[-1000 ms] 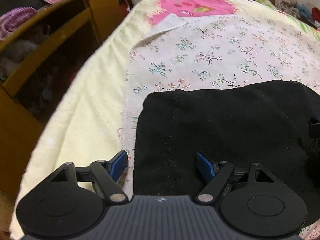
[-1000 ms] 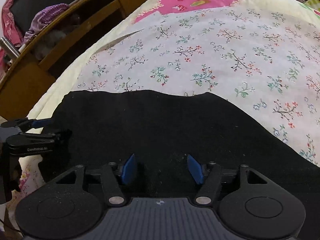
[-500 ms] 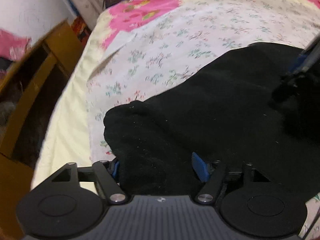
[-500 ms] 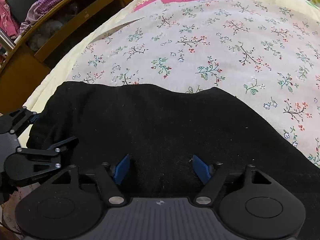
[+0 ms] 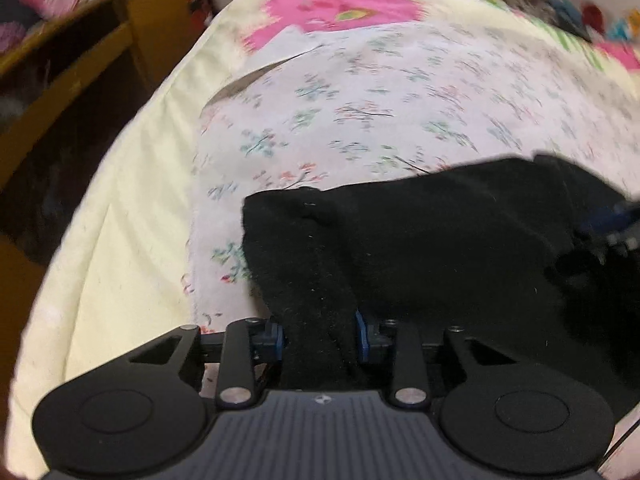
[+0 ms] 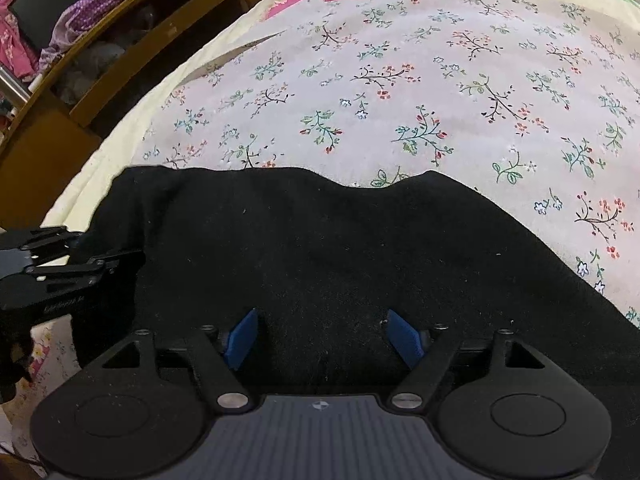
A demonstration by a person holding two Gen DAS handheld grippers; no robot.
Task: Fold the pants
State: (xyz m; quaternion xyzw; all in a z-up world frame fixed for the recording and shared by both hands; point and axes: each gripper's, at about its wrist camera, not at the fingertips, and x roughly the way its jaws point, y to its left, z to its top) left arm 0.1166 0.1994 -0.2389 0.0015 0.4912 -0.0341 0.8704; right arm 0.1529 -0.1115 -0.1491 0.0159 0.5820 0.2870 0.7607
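Black pants [image 5: 440, 248] lie spread across the near part of a floral bed sheet [image 6: 440, 80]. My left gripper [image 5: 320, 336] is at their left end. Its jaws are closing, and the blue pads squeeze a raised bunch of the black fabric between them. In the right wrist view the pants [image 6: 320, 240] fill the lower half and the left gripper [image 6: 60, 272] shows at the left edge. My right gripper [image 6: 324, 336] sits low over the middle of the pants, blue pads wide apart and open, flat fabric beneath them. The right gripper [image 5: 616, 224] is a blur at the right of the left wrist view.
A pale yellow cover [image 5: 132, 220] runs along the bed's left edge. Beyond that edge stands a wooden shelf unit [image 6: 120, 60] holding clothes. A pink patterned patch [image 5: 336, 4] lies at the far end of the bed. Bare floral sheet stretches beyond the pants.
The left gripper's jaws went from wide apart to pinching a bunched fold at the pants' left end. The right gripper's pads spread slightly wider and it stayed in place.
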